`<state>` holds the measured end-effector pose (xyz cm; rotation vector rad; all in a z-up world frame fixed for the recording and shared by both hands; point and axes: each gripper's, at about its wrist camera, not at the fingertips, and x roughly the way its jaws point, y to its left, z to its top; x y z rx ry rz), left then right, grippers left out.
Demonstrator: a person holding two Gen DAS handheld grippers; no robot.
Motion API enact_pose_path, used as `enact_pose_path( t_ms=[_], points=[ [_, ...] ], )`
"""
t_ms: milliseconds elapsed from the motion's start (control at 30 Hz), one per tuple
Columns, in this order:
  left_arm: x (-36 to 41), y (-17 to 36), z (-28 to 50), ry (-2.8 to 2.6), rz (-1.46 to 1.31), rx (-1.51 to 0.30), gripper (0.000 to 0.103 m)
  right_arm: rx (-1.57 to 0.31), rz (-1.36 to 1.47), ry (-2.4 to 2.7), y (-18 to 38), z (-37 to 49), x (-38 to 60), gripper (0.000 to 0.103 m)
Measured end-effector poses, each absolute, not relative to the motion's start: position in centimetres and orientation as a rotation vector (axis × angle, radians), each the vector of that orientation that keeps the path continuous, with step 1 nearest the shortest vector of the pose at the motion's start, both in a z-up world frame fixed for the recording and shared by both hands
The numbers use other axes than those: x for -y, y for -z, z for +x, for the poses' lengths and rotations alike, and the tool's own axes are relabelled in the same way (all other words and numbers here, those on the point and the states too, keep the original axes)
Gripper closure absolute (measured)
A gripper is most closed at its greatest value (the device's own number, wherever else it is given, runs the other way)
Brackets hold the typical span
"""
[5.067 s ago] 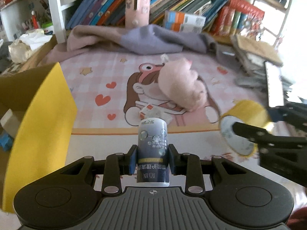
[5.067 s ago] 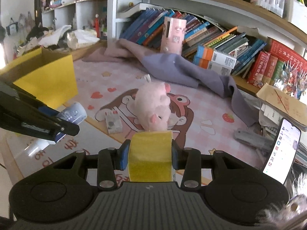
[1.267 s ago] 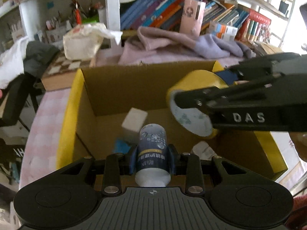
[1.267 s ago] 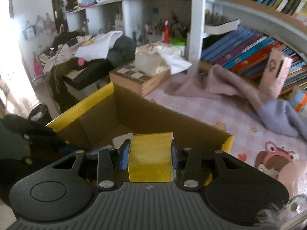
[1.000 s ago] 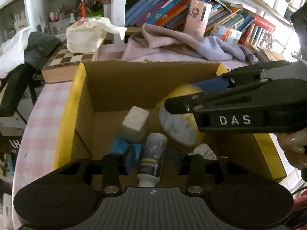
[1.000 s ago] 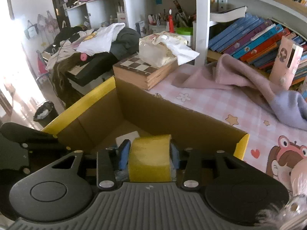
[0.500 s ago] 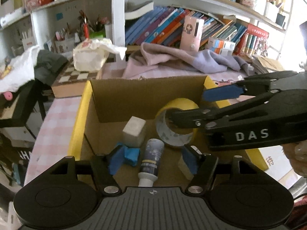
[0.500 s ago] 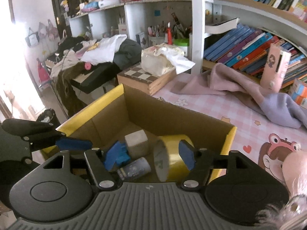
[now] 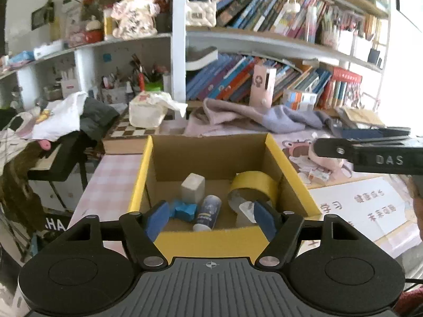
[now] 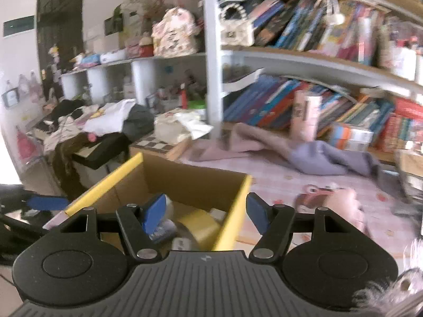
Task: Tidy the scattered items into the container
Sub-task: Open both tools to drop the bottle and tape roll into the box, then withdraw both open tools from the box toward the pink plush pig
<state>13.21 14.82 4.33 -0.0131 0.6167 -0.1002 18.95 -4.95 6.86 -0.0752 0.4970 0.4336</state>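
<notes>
Both hand-held grippers hang empty over a cluttered desk: the left gripper (image 9: 210, 219) has jaws opening with nothing clamped between them, and the right gripper (image 10: 203, 215) stands with jaws apart and bare. Below them, at the desk's left end, sits the yellow-rimmed cardboard box (image 9: 289, 170), the container. It holds a yellow tape roll (image 9: 255, 185) on its right side, a pale block (image 9: 193, 189) toward the back wall, a crumpled blue piece (image 9: 185, 210) near the front wall and a small dark bottle (image 9: 207, 212) lying just beside it.

The step in hand appears to be the release into the box, now complete. The next move likely calls for swinging right to the pink plush toy (image 9: 326, 158) lying on the cartoon-printed mat (image 9: 292, 145), well apart from the box.

"DAS" reads in white along the right gripper's finger. A white sheet (image 9: 359, 206) at the desk's right edge carries blue Chinese characters, too blurred to read reliably; the bottle's label is too small.
</notes>
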Motion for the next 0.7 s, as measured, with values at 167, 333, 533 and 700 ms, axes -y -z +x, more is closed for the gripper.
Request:
enact_pose_path(
  t_ms=[167,333,533,700],
  points=[
    [-14.8,-4.0,10.4,0.096,-0.048,-0.626,0.028,-0.510,-0.102,-0.410,-6.4,14.7,6.7,0.038],
    [-13.6,-3.2,7.6,0.114,-0.048,-0.644,0.028,-0.548,-0.118,-0.423,-5.3,10.5,7.2,0.038],
    [-11.0,-2.1,4.2,0.171,0.002,-0.667,0.028,-0.561,-0.207,-0.442,-3.3,5.5,6.9,0.037],
    [-9.4,-1.3,3.3,0.205,0.043,-0.716,0.027,-0.556,-0.277,-0.443,-2.6,3.1,6.3,0.038]
  ],
)
